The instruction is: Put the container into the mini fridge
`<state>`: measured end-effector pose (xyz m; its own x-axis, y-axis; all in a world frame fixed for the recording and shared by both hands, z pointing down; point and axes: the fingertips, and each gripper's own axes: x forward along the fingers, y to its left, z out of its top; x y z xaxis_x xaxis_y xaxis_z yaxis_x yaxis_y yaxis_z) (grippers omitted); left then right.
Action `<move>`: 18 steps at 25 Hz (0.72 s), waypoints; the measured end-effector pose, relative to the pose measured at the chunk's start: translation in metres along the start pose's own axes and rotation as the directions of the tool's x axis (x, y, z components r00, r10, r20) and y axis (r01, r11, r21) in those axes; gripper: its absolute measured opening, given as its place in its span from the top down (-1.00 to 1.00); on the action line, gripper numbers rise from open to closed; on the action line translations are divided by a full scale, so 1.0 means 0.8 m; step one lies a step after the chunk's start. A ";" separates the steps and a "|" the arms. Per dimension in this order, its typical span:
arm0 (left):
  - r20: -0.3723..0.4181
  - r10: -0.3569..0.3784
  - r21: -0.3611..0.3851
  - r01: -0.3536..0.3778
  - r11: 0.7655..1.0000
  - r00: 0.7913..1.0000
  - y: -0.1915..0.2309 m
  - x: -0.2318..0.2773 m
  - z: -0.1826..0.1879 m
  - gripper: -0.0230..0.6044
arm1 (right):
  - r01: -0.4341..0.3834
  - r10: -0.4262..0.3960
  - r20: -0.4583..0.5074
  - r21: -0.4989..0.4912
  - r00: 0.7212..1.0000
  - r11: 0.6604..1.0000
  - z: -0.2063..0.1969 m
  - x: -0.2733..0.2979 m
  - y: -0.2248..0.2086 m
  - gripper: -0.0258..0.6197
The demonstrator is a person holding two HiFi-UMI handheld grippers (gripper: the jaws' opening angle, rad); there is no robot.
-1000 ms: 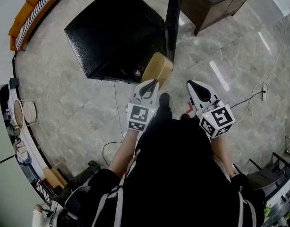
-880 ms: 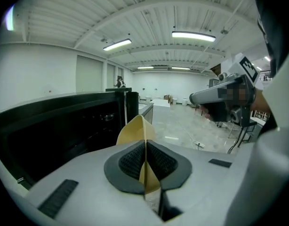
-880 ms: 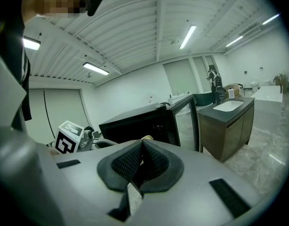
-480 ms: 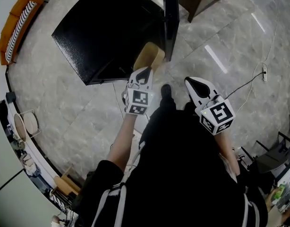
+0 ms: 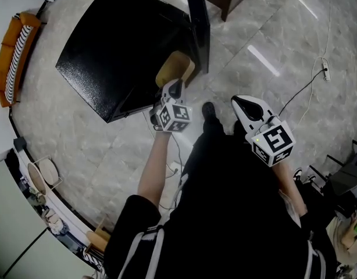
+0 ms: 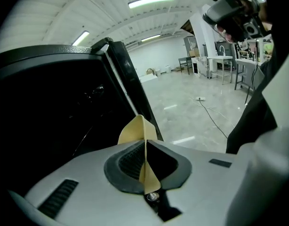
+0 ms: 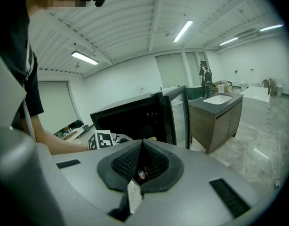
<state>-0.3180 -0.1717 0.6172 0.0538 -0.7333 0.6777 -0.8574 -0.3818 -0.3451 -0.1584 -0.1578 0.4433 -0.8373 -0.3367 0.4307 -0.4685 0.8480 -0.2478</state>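
Room: stretching wide and white, ribbed ceiling carrying lit strip lights [image 7: 182,31].
Floor [image 5: 109,150]: lying grey, marbled and glossy, mirroring those lights; white cable [image 5: 300,92] trailing across it.
Mini fridge [image 5: 120,51]: standing black on the floor, door [image 5: 197,22] hanging open.
Cabinet [image 7: 220,112]: standing dark brown beyond the door, bearing a sink.
Sofa [image 5: 15,51]: sitting orange by the wall.
Container [image 5: 174,68]: hanging tan at the fridge's open front, just beside the door.
Left gripper [image 6: 145,142]: pinching the container's thin wall, jaws nearly together.
Right gripper [image 7: 142,142]: hovering apart, jaws pressing together, gripping nothing.
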 end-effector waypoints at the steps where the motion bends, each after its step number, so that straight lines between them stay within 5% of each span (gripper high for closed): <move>1: -0.007 -0.002 0.014 0.002 1.000 1.000 0.000 0.005 -0.004 0.79 | 0.004 -0.004 -0.002 0.004 1.000 1.000 -0.001 0.000 -0.001 0.86; 12: -0.080 0.118 0.133 -0.107 0.985 0.990 0.037 0.064 -0.050 0.79 | 0.050 -0.048 -0.046 0.029 0.998 0.998 -0.019 -0.005 -0.011 0.86; 18: -0.134 0.139 0.119 -0.123 0.985 0.981 0.060 0.090 -0.077 0.79 | 0.071 -0.068 -0.065 0.040 0.996 0.997 -0.026 -0.009 -0.016 0.86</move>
<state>-0.3865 -0.2084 0.6897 -0.1349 -0.6974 0.7039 -0.7903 -0.3528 -0.5010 -0.1407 -0.1575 0.4612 -0.7834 -0.3664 0.5020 -0.5376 0.8049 -0.2514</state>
